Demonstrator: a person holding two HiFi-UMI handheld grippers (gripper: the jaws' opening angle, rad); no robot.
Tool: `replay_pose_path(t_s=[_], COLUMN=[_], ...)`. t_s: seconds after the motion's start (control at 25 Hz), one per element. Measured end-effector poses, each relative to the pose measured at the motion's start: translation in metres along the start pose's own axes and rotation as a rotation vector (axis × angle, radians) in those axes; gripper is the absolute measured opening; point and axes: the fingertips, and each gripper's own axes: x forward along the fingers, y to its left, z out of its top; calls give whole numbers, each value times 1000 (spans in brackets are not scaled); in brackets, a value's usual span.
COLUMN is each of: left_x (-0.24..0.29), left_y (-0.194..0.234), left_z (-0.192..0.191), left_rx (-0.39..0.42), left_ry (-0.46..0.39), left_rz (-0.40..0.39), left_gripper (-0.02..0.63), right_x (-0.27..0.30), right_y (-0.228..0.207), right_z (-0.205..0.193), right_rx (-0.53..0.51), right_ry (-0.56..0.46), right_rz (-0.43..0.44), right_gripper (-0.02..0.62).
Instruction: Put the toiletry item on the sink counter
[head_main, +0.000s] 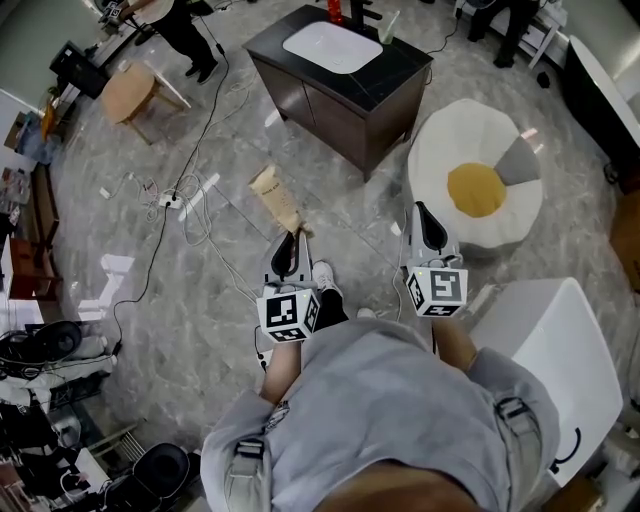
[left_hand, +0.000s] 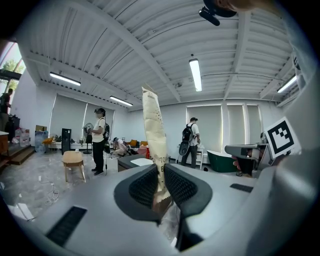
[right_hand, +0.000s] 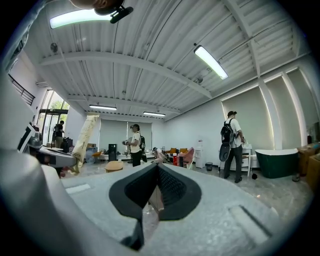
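A cream toiletry tube (head_main: 276, 197) with small dark print sticks out ahead of my left gripper (head_main: 289, 243), which is shut on its lower end. In the left gripper view the tube (left_hand: 154, 135) rises upright from between the ribbed pads (left_hand: 143, 187). My right gripper (head_main: 424, 222) is beside it at the right, shut with nothing between its pads (right_hand: 167, 187); from its view the tube (right_hand: 83, 140) shows at the left. The dark sink counter (head_main: 400, 70) with a white basin (head_main: 332, 46) stands well ahead across the floor; a red bottle (head_main: 334, 10) stands behind the basin.
A round white and yellow floor cushion (head_main: 478, 185) lies right of the cabinet. A white panel (head_main: 550, 345) is at my right side. Cables (head_main: 190, 205) trail over the grey marble floor at left. A wooden stool (head_main: 130, 92) and a person (head_main: 180, 30) are far left.
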Motion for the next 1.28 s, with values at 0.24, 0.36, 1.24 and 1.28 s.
replay_pose_path(t_s=[0.24, 0.36, 1.24, 1.28], left_x=[35, 55, 158, 161], left_y=[35, 54, 167, 170], left_z=[7, 12, 48, 48], left_rx=[-1, -5, -20, -18], left_ry=[-16, -31, -31, -29], left_rz=[-26, -32, -148, -153], left_gripper=[44, 44, 44, 44], right_x=[43, 65, 206, 211], right_y=[14, 22, 76, 78], right_z=[6, 8, 36, 36], right_rx=[-18, -48, -51, -47], right_ry=[-12, -18, -15, -16], right_rz=[-23, -12, -107, -113], right_gripper=[5, 5, 5, 5])
